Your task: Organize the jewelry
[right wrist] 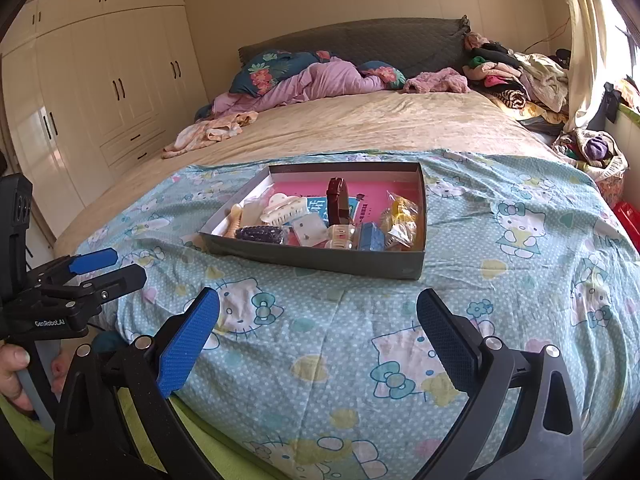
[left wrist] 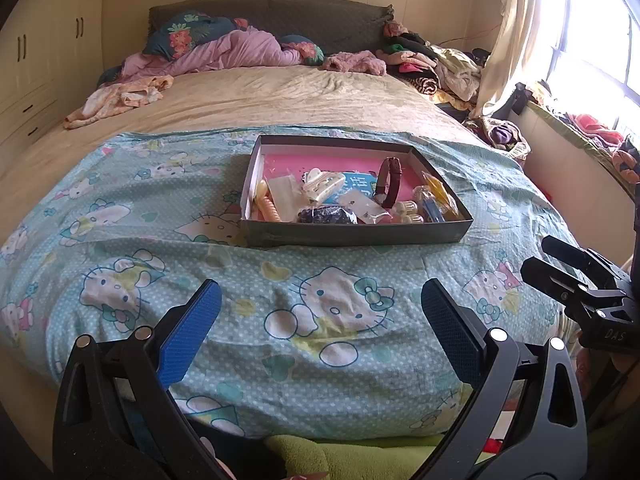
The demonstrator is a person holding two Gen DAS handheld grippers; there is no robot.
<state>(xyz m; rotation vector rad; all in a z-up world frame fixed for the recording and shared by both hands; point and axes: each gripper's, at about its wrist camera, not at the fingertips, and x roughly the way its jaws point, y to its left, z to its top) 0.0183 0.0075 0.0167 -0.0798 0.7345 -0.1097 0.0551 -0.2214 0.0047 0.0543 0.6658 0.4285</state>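
Left gripper [left wrist: 320, 312] hovered low over the sheet [left wrist: 256, 292], fingers wide apart, nothing between them. Right gripper [right wrist: 318, 320] was the same: fingers spread, empty, above the sheet near the bed's foot. Each gripper showed in the other's camera. The right one appeared at 3 o'clock in the left view, seen side-on. The left one appeared at 9 o'clock in the right view, with a hand [right wrist: 12, 376] on its handle.

Box [left wrist: 352, 232], shallow and grey, sat on the sheet at 12 o'clock from both grippers, well apart from either. Pink liner showed on its floor toward the far side.

Contents were crowded against the near wall:
- Watch [left wrist: 388, 180] with a brown strap, standing on edge, right of centre.
- White hair claw [right wrist: 282, 208], left of the watch.
- Dark purple beaded piece [left wrist: 326, 214], touching the near wall.
- Cream twisted piece [left wrist: 266, 204], in the near-left corner.
- Yellow items in a clear bag [right wrist: 402, 216], on the right side.
- Small blue box [right wrist: 370, 238], just left of the bag.

Wardrobe [right wrist: 100, 92] stood at 10 o'clock in the right view. Clothes heap [left wrist: 432, 64] lay at 1 o'clock in the left view.
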